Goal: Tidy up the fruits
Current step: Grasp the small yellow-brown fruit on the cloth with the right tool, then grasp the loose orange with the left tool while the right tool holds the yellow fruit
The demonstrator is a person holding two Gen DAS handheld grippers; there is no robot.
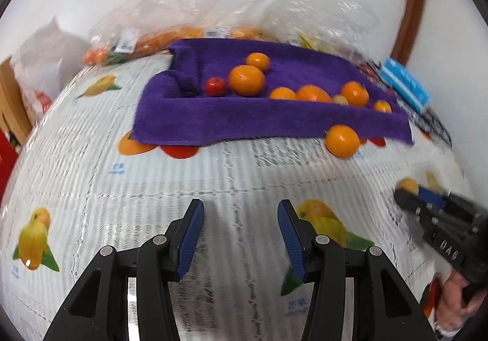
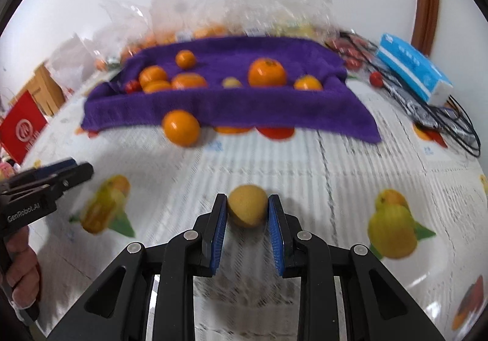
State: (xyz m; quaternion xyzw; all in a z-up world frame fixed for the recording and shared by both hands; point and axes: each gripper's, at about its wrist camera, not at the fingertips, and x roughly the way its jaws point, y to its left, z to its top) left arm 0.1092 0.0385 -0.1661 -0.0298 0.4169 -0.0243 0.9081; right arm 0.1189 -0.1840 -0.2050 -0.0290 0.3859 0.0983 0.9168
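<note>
1. The worktop [image 2: 350, 176] wears a white cover printed with fruit pictures
2. A purple towel [image 2: 213, 109] lies toward the far edge, its front hem hanging onto the cover; clear plastic bags [image 1: 244, 5] sit behind it along the back edge
3. A blue-and-white box [image 2: 408, 69] rests near the far right corner, beside a tangle of black cables [image 2: 451, 124]
4. On the towel lie several oranges [image 1: 246, 80] of mixed sizes, a small red tomato [image 1: 215, 86] at their left and a small pale fruit [image 2: 231, 83] among them
5. One orange [image 2: 181, 128] sits on the cover, touching the towel's front hem
6. The right tool [image 2: 247, 209] is closed partway, its blue pads [image 2: 220, 237] pressing both sides of a small yellow fruit [image 2: 247, 209] above the cover, toward the near edge
7. The left tool [image 1: 241, 237] is spread wide with nothing between its pads, over the cover at the near edge
</note>
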